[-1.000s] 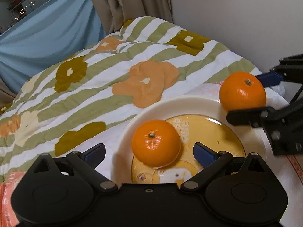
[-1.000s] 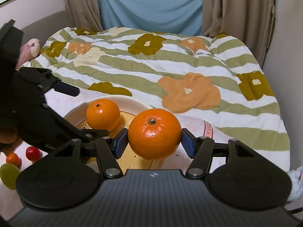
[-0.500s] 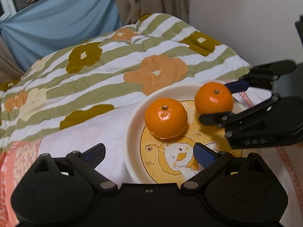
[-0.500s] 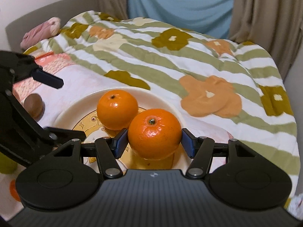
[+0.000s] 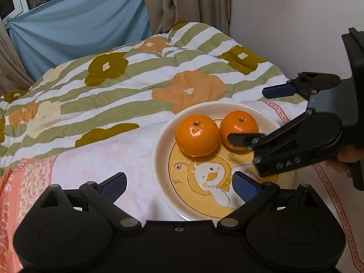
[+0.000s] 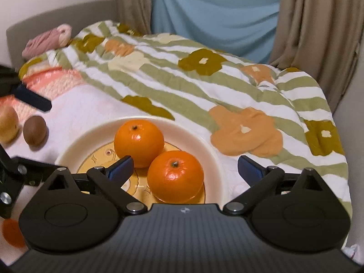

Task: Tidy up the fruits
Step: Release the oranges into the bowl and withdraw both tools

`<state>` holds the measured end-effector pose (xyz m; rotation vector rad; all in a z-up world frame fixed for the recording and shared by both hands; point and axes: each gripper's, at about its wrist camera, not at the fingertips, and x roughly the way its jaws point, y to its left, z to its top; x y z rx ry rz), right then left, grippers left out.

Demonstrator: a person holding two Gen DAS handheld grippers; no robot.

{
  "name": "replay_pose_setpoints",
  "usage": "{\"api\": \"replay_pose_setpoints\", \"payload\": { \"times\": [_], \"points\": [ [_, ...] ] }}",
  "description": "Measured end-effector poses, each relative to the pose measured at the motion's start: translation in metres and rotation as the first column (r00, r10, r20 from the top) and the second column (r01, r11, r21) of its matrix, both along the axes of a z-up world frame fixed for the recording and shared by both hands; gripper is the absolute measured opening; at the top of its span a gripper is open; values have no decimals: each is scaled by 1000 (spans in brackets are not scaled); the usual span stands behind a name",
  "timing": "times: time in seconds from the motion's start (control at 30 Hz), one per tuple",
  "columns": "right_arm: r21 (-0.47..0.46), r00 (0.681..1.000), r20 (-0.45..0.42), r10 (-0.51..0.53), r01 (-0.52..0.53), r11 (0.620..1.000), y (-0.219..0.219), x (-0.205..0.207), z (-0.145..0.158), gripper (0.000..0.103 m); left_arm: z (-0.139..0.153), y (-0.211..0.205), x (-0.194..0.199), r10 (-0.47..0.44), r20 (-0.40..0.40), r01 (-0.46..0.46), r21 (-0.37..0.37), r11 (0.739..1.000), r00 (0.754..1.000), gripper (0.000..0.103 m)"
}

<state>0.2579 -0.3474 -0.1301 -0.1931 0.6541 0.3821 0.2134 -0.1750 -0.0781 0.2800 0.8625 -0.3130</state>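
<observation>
The second orange (image 6: 175,176) sits between the right gripper's (image 6: 185,167) spread jaws (left gripper (image 5: 179,184) open too).

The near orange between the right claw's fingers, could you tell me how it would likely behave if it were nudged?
The near orange is round, so it would probably roll. The plate has a raised rim that would likely stop it. It sits close against the far orange, so a push that way may shift both. The right claw is open around it.
</observation>
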Motion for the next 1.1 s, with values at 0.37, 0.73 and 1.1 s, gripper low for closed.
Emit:
{"api": "replay_pose_setpoints", "payload": {
  "times": [0.37,0.73,1.1],
  "points": [
    [39,996,30,-86,85,996,-10,-34,41,103,28,15,-22,31,53,-30,-18,999,998,101],
    [44,981,24,-191,189,981,6,-98,91,103,66,50,-80,90,157,-83,-48,995,983,101],
    [43,932,8,-361,361,932,55,-160,128,103,82,98,-129,124,205,-110,-80,991,971,101]
  ]
}}
